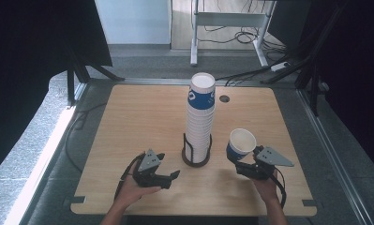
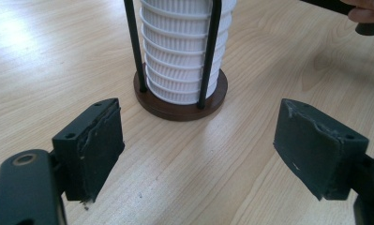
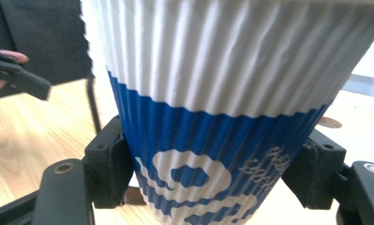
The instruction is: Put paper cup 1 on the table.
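I see the counter point(image 1: 142, 117) carrying the tall cup stack point(image 1: 201, 117) in its wire holder point(image 1: 196, 157); the left gripper view cuts the stack's top off. My right gripper point(image 1: 250, 165) clamps the blue-and-white cup point(image 1: 241, 144) above the counter's right side, its base hidden. My left gripper point(image 1: 168, 177) fingers point(image 2: 93, 145) gape, released.

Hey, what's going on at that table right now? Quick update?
Right hand-held gripper shut on blue-and-white paper cup. Left hand-held gripper open, empty, facing cup stack in its holder. Nothing between.
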{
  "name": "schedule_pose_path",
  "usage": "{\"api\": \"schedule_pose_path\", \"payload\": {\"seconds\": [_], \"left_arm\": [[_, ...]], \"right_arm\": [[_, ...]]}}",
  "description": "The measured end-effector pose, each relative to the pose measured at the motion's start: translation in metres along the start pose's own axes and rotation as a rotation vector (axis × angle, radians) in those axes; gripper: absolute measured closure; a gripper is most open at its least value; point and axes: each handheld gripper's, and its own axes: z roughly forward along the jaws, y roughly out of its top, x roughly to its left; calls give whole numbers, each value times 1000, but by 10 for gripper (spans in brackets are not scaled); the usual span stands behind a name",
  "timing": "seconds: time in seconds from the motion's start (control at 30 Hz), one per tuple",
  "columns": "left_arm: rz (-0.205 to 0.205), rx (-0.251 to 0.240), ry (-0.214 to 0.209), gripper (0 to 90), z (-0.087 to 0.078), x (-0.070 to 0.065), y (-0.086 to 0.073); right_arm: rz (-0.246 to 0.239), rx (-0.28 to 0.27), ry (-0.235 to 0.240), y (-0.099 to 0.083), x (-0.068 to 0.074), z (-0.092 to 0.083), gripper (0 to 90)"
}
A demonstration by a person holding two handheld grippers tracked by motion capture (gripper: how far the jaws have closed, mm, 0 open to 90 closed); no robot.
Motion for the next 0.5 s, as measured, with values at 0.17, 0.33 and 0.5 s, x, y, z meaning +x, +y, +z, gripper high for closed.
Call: {"api": "schedule_pose_path", "payload": {"seconds": [0.17, 0.33, 0.5], "left_arm": [[7, 7, -4, 160, 1, -1, 0], [9, 9, 1, 160, 2, -1, -1], [-1, 8, -17, 160, 3, -1, -1]], "right_arm": [[-3, 40, -26, -5, -7, 9, 271], [5, 74, -47, -10, -15, 21, 271], [6, 105, -74, -14, -21, 30, 271]]}}
